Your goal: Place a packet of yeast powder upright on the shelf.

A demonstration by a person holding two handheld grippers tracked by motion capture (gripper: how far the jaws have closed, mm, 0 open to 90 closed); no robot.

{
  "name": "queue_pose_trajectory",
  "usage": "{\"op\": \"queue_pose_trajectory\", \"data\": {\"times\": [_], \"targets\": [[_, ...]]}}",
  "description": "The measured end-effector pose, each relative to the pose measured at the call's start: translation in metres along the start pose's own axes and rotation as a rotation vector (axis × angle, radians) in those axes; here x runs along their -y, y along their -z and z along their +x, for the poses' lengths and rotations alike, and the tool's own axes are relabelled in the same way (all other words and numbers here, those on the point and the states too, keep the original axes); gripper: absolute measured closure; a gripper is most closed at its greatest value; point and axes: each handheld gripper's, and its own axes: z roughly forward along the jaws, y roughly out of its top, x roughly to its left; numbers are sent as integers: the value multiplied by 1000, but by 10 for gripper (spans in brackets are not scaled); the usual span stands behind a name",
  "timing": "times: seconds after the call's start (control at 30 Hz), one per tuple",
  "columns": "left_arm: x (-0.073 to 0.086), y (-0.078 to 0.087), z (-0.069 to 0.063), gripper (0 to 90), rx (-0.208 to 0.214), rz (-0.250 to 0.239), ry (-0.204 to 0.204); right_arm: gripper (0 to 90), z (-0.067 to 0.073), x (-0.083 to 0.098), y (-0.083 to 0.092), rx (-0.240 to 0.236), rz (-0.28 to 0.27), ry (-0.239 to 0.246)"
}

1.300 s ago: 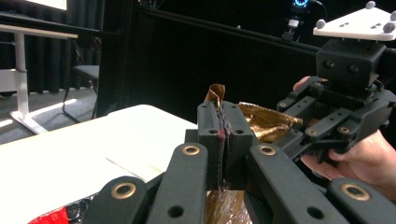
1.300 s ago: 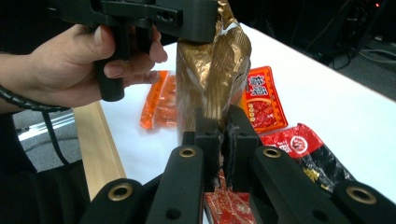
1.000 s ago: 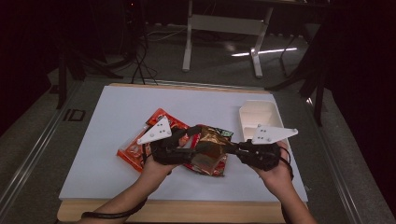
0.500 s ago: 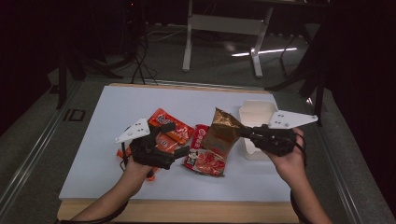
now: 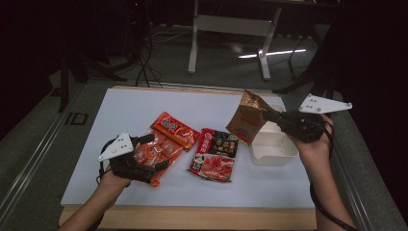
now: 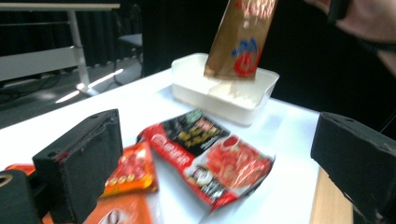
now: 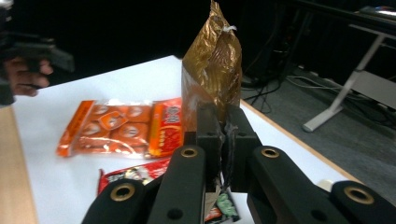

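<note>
Going left to right on the white table (image 5: 120, 110): the left gripper (image 5: 156, 153) sits low near the front-left corner, jaws spread wide apart with nothing between them. In the left gripper view you can see clear daylight between the two black jaws, and they're just over the near end of the orange pack (image 5: 163, 142). That pack is a clear-fronted bag of small orange wrapped pieces with a red-orange header strip. There's print on the strip, but it's too blurry to read.

Just beside it, lying flat mid-table, is the red pack (image 5: 215, 154), red and black with a food photo and a round logo up top. The text is too small and soft for me to make out.

Then the white tub (image 5: 274, 149) at the right side, open top.

The gold bag (image 5: 246, 117) is up in the air, lifted above the tub's left edge, tilted. It's crinkly metallic gold-brown, and the left gripper view shows a blue and red mark on it, not legible. The right gripper (image 5: 270, 116) is pinched tight on its edge, foil squeezed between the jaws in the right gripper view.
</note>
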Motion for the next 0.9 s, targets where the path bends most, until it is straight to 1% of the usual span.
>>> {"op": "queue_pose_trajectory", "data": {"times": [0.03, 0.1, 0.13, 0.17, 0.2, 0.23, 0.3, 0.4, 0.5, 0.63, 0.7, 0.77, 0.83, 0.9], "targets": [[0, 0, 0, 23, 0, 0, 0, 868, -3, 0, 0, 3, 2, -3], [7, 4, 3, 23, -8, -10, 11, 868, -10, 0, 1, 13, -1, -9], [7, 4, 3, 24, -8, -10, 11, 868, -10, 0, 1, 13, -1, -9], [7, 4, 3, 24, -8, -10, 11, 868, -13, 0, 2, 18, -2, -15], [12, 7, 6, 24, -24, -11, 21, 868, -13, 0, 2, 18, -2, -15], [15, 8, 6, 23, -28, -13, 26, 868, -22, 0, 3, 32, -2, -20], [21, 10, 7, 23, -37, -16, 35, 869, -29, 0, 3, 40, 0, -26], [29, 11, 7, 23, -55, -10, 34, 869, -40, 1, 3, 52, 6, -42], [37, 13, 8, 23, -71, 7, 30, 869, -50, 2, 1, 68, 9, -48], [46, 16, 10, 24, -88, 19, 53, 869, -63, 3, -2, 93, 20, -57], [49, 17, 11, 23, -95, 26, 62, 869, -70, 4, -4, 104, 20, -62], [51, 19, 10, 24, -96, 16, 73, 869, -76, 4, -6, 119, 26, -67], [51, 21, 9, 23, -98, 19, 66, 869, -83, 4, -8, 135, 30, -73], [52, 21, 9, 24, -101, 17, 71, 869, -90, 5, -11, 155, 39, -79]]}}
